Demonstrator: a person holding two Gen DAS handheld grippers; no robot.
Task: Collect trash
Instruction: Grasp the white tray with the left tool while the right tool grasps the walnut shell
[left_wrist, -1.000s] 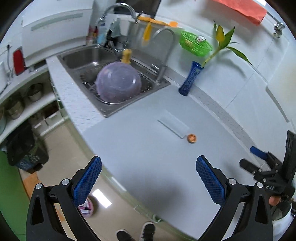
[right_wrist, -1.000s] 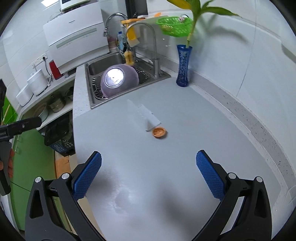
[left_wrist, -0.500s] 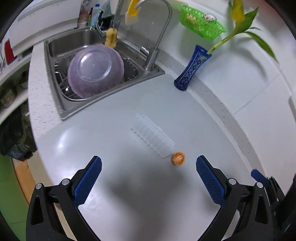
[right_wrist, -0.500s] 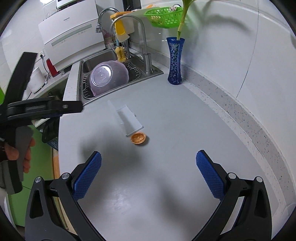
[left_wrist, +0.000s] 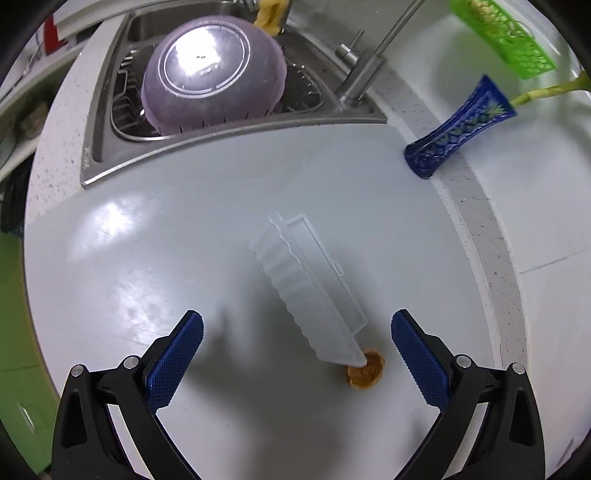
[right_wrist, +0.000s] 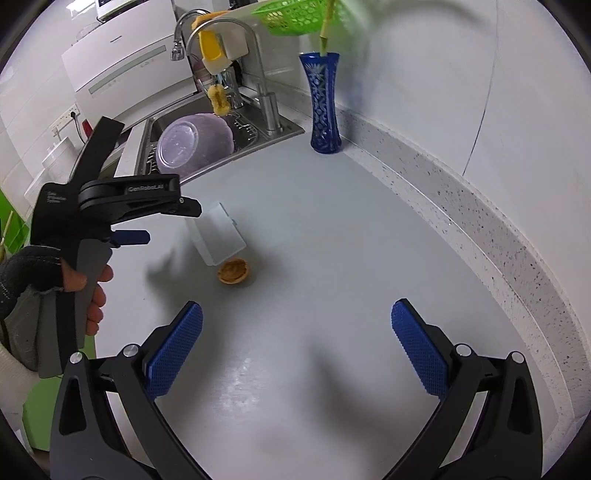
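A clear plastic tray (left_wrist: 310, 291) lies tilted on the grey counter (left_wrist: 155, 258), its lower corner resting against a small brown nutshell (left_wrist: 365, 373). My left gripper (left_wrist: 295, 354) is open and empty, hovering just above and in front of the tray. In the right wrist view the tray (right_wrist: 218, 236) and nutshell (right_wrist: 233, 271) lie ahead of my right gripper (right_wrist: 295, 350), which is open and empty. The left gripper (right_wrist: 129, 221) shows there too, hand-held, over the tray's left side.
A steel sink (left_wrist: 110, 110) holds an upturned purple bowl (left_wrist: 214, 70), with a tap (right_wrist: 258, 74) behind. A blue vase (right_wrist: 325, 103) with a green stem stands by the wall. A green basket (left_wrist: 502, 33) hangs above. The counter's front edge (left_wrist: 29, 295) drops to the floor.
My left gripper has moved forward and down over the counter, close above the tray and nutshell. My right gripper has edged closer to them. Both stay open.
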